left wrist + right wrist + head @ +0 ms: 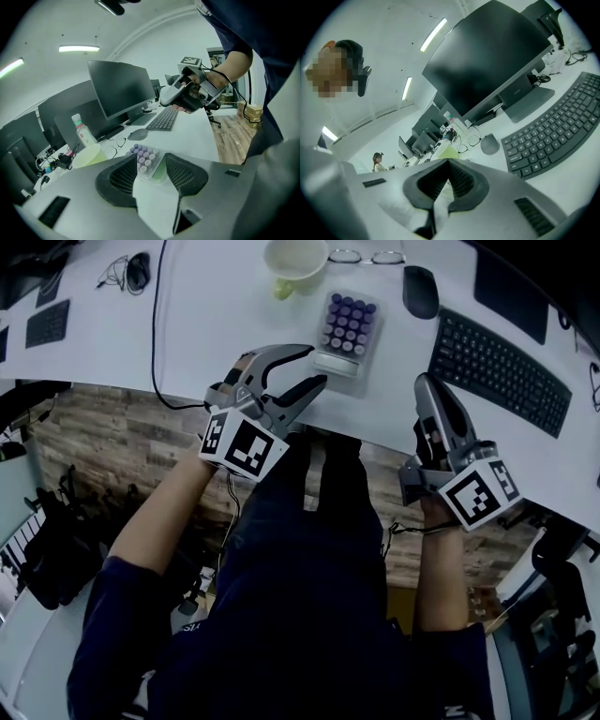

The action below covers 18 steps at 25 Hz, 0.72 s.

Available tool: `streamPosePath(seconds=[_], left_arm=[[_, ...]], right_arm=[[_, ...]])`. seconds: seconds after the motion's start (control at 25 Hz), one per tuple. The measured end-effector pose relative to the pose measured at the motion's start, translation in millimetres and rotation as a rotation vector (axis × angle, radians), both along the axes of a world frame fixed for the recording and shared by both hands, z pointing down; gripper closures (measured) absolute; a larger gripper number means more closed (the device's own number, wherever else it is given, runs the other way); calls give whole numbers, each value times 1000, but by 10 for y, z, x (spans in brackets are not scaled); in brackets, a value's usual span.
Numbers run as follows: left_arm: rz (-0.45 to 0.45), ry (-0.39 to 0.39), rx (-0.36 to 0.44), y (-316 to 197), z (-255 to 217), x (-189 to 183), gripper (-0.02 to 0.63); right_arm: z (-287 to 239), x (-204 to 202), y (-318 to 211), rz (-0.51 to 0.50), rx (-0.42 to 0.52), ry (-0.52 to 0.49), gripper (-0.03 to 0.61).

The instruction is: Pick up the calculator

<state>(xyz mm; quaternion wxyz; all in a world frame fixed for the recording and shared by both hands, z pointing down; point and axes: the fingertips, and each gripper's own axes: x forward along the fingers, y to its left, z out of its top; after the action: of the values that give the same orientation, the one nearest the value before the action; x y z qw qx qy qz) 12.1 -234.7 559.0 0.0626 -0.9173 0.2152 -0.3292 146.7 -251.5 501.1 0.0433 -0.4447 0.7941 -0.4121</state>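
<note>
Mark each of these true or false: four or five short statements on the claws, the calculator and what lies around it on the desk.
1. The left claw is open and points at the calculator without gripping it. True.
2. The right claw holds the mouse. False: its jaws are together on nothing, and the mouse lies untouched on the desk.
3. The keyboard lies on the calculator's right. True.
4. The calculator has been lifted off the desk. False: it lies flat on it.
5. The glasses rest on the keyboard. False: they lie on the desk between the cup and the mouse.
</note>
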Motion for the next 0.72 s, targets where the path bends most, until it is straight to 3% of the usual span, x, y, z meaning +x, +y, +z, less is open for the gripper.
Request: streamPosePath(seconds=[0.72], left_arm=[[89,-103,26,97,457,95,405]], right_arm=[[412,47,160,42,-84,-28,574]])
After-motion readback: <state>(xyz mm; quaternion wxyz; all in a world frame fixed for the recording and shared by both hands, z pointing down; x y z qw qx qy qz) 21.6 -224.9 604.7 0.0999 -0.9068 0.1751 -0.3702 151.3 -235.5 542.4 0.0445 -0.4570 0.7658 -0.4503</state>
